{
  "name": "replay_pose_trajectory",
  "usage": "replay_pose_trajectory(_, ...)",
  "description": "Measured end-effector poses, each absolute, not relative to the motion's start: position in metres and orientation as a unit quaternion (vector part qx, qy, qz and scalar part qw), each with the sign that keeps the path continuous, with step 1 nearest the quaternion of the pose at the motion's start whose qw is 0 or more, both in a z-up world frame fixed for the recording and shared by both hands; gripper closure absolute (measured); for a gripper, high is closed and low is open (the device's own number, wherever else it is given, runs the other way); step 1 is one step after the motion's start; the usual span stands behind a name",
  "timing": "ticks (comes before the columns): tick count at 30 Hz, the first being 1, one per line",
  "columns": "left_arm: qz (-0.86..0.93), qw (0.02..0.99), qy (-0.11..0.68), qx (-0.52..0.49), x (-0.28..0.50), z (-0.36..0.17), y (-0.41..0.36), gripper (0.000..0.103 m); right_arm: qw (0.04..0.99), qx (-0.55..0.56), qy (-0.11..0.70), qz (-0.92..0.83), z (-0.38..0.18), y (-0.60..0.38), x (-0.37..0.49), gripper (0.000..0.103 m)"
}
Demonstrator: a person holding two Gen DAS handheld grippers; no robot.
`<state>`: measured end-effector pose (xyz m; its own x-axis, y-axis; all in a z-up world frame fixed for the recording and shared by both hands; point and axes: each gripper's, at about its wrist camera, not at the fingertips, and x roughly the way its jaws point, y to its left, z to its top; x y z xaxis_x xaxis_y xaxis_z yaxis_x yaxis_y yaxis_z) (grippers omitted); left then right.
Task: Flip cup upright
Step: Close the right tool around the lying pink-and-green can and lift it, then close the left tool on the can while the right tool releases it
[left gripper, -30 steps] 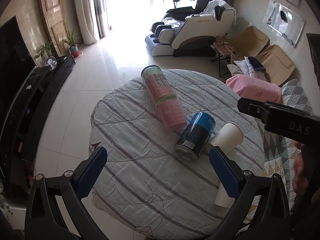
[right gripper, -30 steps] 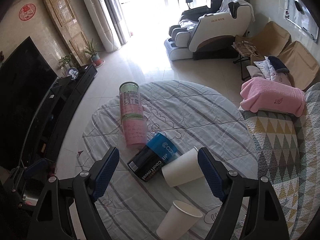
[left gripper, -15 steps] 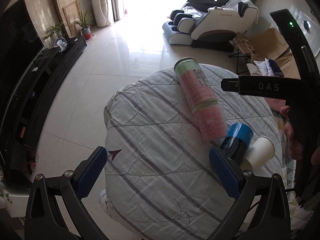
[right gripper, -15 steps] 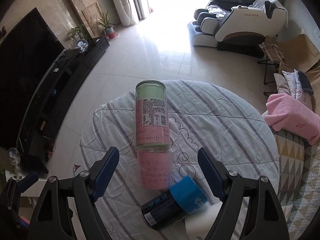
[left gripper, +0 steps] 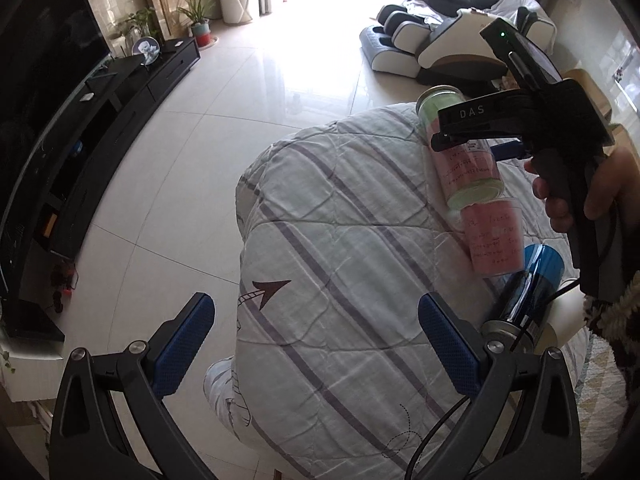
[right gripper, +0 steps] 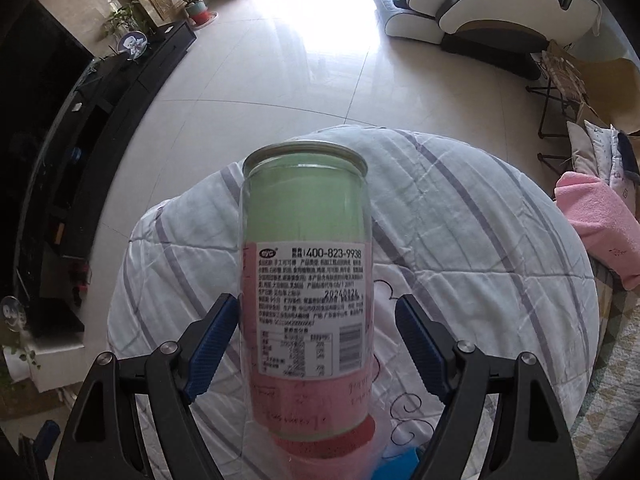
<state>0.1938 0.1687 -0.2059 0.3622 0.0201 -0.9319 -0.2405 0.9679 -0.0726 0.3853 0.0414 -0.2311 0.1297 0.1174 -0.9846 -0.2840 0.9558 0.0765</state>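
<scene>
A clear canister with green and pink contents [right gripper: 306, 280] lies on its side on the quilt-covered round table [right gripper: 500, 248]; it also shows in the left wrist view [left gripper: 464, 152]. My right gripper [right gripper: 316, 344] is open, its blue pads either side of the canister; the left pad [right gripper: 210, 346] is close to its wall. A pink cup [left gripper: 494, 240] lies at the canister's near end, then a blue-black can [left gripper: 524, 292] and a white paper cup [left gripper: 564, 320], all on their sides. My left gripper [left gripper: 316, 344] is open and empty above the table's left edge.
A black TV cabinet [left gripper: 100, 128] runs along the left wall. A massage chair [right gripper: 500, 12] stands at the back. A pink blanket [right gripper: 596, 216] lies on a seat right of the table. Bare tiled floor [left gripper: 208, 160] lies left of the table.
My right gripper has moved forward and down over the canister, which now sits between its pads. My left gripper has swung left, towards the table's left edge.
</scene>
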Motion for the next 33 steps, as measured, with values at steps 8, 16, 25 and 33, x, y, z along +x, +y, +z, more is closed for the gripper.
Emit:
replay_pose_trajectory(8,0.087,0.824,0.55,-0.106,0.185,-0.195,0.179,0.0,0.744,-0.043,0.651,0.144,-0.226,0.054,0.389,0.033)
replay_pose_trajectory(16,0.085,0.835,0.533,-0.106,0.167,-0.168,0.184,0.0,0.753,-0.008,0.634,0.175,-0.173,0.056,0.357,0.033)
replay_pose_trajectory(25,0.078,0.835,0.534,-0.109,0.11,-0.146,0.182,0.0,0.711,-0.006,0.669,0.215,-0.174,0.044,0.245,0.033)
replay_pose_trajectory(33,0.062,0.821,0.558,-0.098,0.072,-0.163,0.162,0.0,0.682,0.006,0.701,0.208,-0.226,0.03,0.164,0.033)
